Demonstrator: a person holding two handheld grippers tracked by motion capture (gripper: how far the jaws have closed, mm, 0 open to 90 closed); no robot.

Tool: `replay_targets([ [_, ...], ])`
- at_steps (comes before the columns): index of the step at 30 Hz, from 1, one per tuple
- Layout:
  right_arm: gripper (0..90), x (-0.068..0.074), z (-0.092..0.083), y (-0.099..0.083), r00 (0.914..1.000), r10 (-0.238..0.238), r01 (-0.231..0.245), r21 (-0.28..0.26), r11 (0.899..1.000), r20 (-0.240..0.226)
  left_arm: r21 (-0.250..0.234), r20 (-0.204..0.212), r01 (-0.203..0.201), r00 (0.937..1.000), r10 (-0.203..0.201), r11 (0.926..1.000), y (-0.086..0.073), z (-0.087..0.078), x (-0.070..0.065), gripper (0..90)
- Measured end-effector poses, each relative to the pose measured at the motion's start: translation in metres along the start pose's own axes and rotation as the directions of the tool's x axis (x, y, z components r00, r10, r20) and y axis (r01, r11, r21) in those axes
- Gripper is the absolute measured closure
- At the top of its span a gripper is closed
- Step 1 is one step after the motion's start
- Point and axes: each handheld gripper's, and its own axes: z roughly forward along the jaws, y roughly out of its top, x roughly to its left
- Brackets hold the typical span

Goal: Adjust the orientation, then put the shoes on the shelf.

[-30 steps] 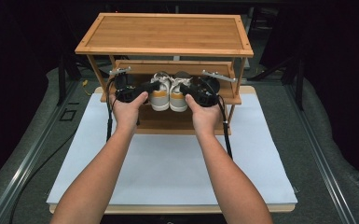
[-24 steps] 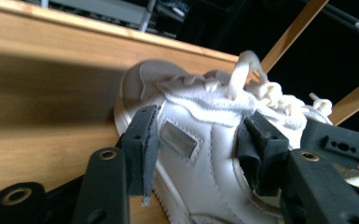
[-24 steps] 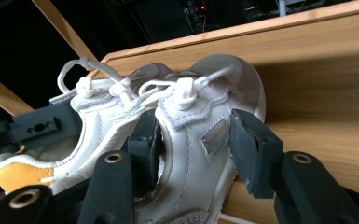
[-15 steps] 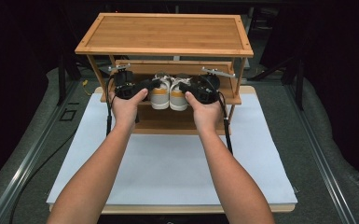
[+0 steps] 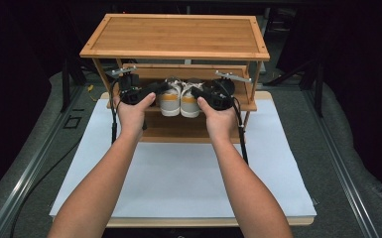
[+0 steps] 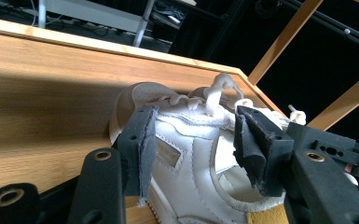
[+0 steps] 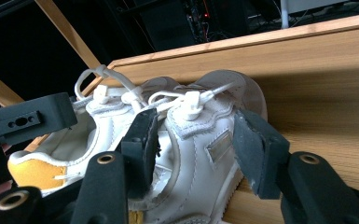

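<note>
Both forearms reach forward from the bottom of the high view, roughly parallel. The left hand (image 5: 131, 106) holds the left gripper (image 5: 155, 89), the right hand (image 5: 219, 116) the right gripper (image 5: 201, 91), their tips pointing inward toward each other. Each gripper's 2 jaws have just been opening and stand apart.

The setting is a recording studio or laboratory test bay, not a home. A bamboo shelf rack (image 5: 176, 37) stands on a white board (image 5: 178, 173) laid over grey matting (image 5: 347, 148). Black drapes, metal floor rails (image 5: 25, 171) and dark equipment stands (image 5: 69, 79) surround the work area.
</note>
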Motion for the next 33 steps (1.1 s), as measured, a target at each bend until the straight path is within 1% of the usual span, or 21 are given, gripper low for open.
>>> replay_targets([
  [2, 50.3, 0.001, -0.002, 0.001, 1.0000, -0.001, 0.001, 0.010, 1.000, 0.005, 0.003, -0.001, -0.006, 1.0000, 0.006, 1.0000, 0.000, -0.001, 0.001, 48.8],
  [3, 49.8, 0.001, -0.003, 0.000, 1.0000, -0.003, 0.003, -0.008, 1.000, -0.004, 0.005, -0.002, -0.006, 1.0000, 0.006, 1.0000, 0.000, -0.002, 0.001, 48.8],
  [4, 49.6, 0.001, -0.004, 0.000, 1.0000, -0.004, 0.004, -0.012, 1.000, -0.007, 0.006, -0.004, -0.004, 1.0000, 0.004, 1.0000, 0.000, -0.003, 0.001, 48.8],
  [5, 49.5, 0.002, -0.006, 0.001, 0.9999, -0.015, 0.015, 0.007, 1.000, 0.000, 0.004, -0.006, -0.003, 1.0000, 0.003, 1.0000, 0.001, -0.004, 0.002, 48.8],
  [6, 49.5, 0.002, -0.007, 0.001, 0.9999, -0.016, 0.016, 0.006, 1.000, -0.005, 0.002, -0.009, -0.009, 0.9999, 0.009, 1.0000, 0.001, -0.005, 0.003, 48.8],
  [7, 49.4, 0.002, -0.006, 0.001, 0.9999, -0.010, 0.010, -0.021, 1.000, -0.010, 0.002, -0.011, -0.007, 0.9999, 0.007, 1.0000, 0.001, -0.006, 0.003, 48.8],
  [9, 49.3, 0.002, -0.008, 0.002, 0.9999, -0.010, 0.009, -0.024, 1.000, -0.010, -0.003, -0.011, -0.002, 0.9999, 0.002, 1.0000, 0.001, -0.008, 0.004, 48.8],
  [10, 49.2, 0.002, -0.010, 0.003, 0.9999, -0.012, 0.012, -0.009, 1.000, -0.001, -0.005, -0.010, -0.003, 0.9999, 0.002, 1.0000, 0.000, -0.009, 0.004, 48.9],
  [11, 49.1, 0.001, -0.010, 0.002, 0.9999, -0.006, 0.006, -0.032, 0.999, -0.012, -0.007, -0.009, -0.003, 1.0000, 0.003, 1.0000, 0.000, -0.010, 0.004, 49.1],
  [13, 48.9, 0.001, -0.014, 0.003, 0.9999, -0.009, 0.009, -0.031, 0.999, -0.015, -0.010, -0.006, -0.008, 0.9999, 0.008, 0.9999, 0.000, -0.014, 0.005, 49.6],
  [15, 48.7, 0.001, -0.018, 0.004, 0.9997, -0.019, 0.018, -0.038, 0.999, -0.018, -0.007, -0.005, -0.012, 0.9999, 0.012, 0.9999, -0.001, -0.017, 0.006, 50.5],
  [16, 48.6, 0.001, -0.021, 0.004, 0.9995, -0.022, 0.021, -0.040, 0.999, -0.022, -0.014, 0.002, -0.013, 0.9999, 0.013, 0.9998, -0.002, -0.019, 0.006, 51.3],
  [20, 48.8, 0.001, -0.030, 0.005, 0.9990, -0.037, 0.035, -0.053, 0.998, -0.025, -0.011, 0.022, -0.024, 0.9995, 0.024, 0.9997, -0.004, -0.029, 0.005, 55.4],
  [21, 48.9, 0.001, -0.032, 0.005, 0.9986, -0.046, 0.045, -0.048, 0.998, -0.026, -0.009, 0.021, -0.035, 0.9992, 0.035, 0.9993, -0.004, -0.032, 0.004, 55.8],
  [23, 48.7, 0.002, -0.038, 0.005, 0.9978, -0.063, 0.062, -0.043, 0.997, -0.022, -0.021, 0.024, -0.038, 0.9990, 0.038, 0.9991, -0.004, -0.039, 0.002, 55.9],
  [25, 48.7, 0.003, -0.042, 0.005, 0.9969, -0.075, 0.073, -0.053, 0.996, -0.025, -0.022, 0.021, -0.052, 0.9984, 0.052, 0.9984, -0.003, -0.045, 0.001, 56.0],
  [28, 48.4, 0.004, -0.048, 0.003, 0.9963, -0.077, 0.075, -0.067, 0.995, -0.037, -0.028, 0.031, -0.057, 0.9979, 0.058, 0.9980, -0.004, -0.051, 0.000, 56.8],
  [31, 49.4, 0.005, -0.052, 0.000, 0.9946, -0.094, 0.091, -0.064, 0.994, -0.043, -0.035, 0.021, -0.067, 0.9975, 0.067, 0.9972, -0.006, -0.055, 0.000, 56.3],
  [33, 50.4, 0.004, -0.055, -0.002, 0.9935, -0.108, 0.106, -0.044, 0.993, -0.036, -0.039, 0.021, -0.076, 0.9968, 0.077, 0.9963, -0.009, -0.057, 0.000, 55.2],
])
